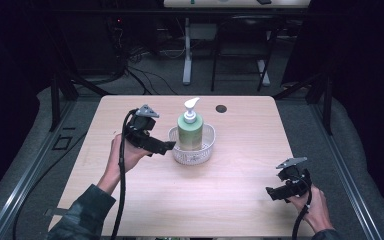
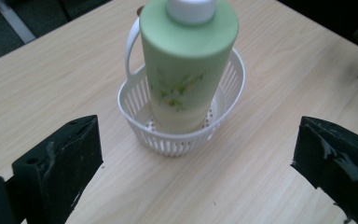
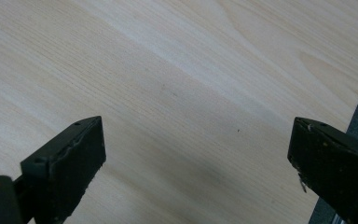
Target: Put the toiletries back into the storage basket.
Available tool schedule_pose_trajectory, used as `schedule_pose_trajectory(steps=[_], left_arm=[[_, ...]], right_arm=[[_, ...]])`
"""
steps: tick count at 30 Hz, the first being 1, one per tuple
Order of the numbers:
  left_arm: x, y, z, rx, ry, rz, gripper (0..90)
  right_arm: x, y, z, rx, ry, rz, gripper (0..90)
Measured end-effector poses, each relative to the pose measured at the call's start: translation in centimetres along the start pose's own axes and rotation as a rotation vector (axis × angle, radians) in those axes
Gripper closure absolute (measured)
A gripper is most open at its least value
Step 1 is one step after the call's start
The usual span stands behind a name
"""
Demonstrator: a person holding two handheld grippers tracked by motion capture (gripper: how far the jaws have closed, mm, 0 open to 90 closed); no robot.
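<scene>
We hold our left gripper [image 1: 166, 146] wide-jawed just beside the white basket [image 1: 207, 148] mid-table, where the green pump bottle [image 1: 190, 131] stands upright and free, while our right gripper [image 1: 271, 192], equally wide, idles near the table's [image 1: 230, 190] right front corner.

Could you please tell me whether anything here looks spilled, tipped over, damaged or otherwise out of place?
Nothing stands out. The green pump bottle stands upright inside the white basket near the middle of the table, with no spill around it. The left gripper is open beside the basket; the right gripper is open over bare wood.
</scene>
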State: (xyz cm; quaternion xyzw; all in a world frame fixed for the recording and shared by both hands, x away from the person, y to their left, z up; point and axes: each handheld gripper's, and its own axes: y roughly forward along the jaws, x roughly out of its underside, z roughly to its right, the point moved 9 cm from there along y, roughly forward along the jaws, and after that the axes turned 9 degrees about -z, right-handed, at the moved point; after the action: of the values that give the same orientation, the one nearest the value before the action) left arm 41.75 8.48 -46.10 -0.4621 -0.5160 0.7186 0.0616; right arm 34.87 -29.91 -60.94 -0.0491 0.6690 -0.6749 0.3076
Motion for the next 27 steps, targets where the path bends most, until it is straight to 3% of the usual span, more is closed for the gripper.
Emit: schedule_pose_trajectory(steps=[12, 17, 27], left_arm=[[5.6, 1.0, -0.4, -0.001, -0.018, -0.095, 0.1], [7.6, 1.5, -0.7, -0.001, -0.049, -0.094, 0.0], [10.0, 3.4, -1.5, 0.012, -0.082, -0.108, 0.0]], right_arm=[[0.0, 0.0, 0.1, 0.005, -0.003, -0.002, 3.8], [0.1, 0.1, 0.1, 0.007, -0.006, -0.003, 3.9], [0.1, 0.3, 0.1, 0.012, -0.012, -0.009, 3.8]])
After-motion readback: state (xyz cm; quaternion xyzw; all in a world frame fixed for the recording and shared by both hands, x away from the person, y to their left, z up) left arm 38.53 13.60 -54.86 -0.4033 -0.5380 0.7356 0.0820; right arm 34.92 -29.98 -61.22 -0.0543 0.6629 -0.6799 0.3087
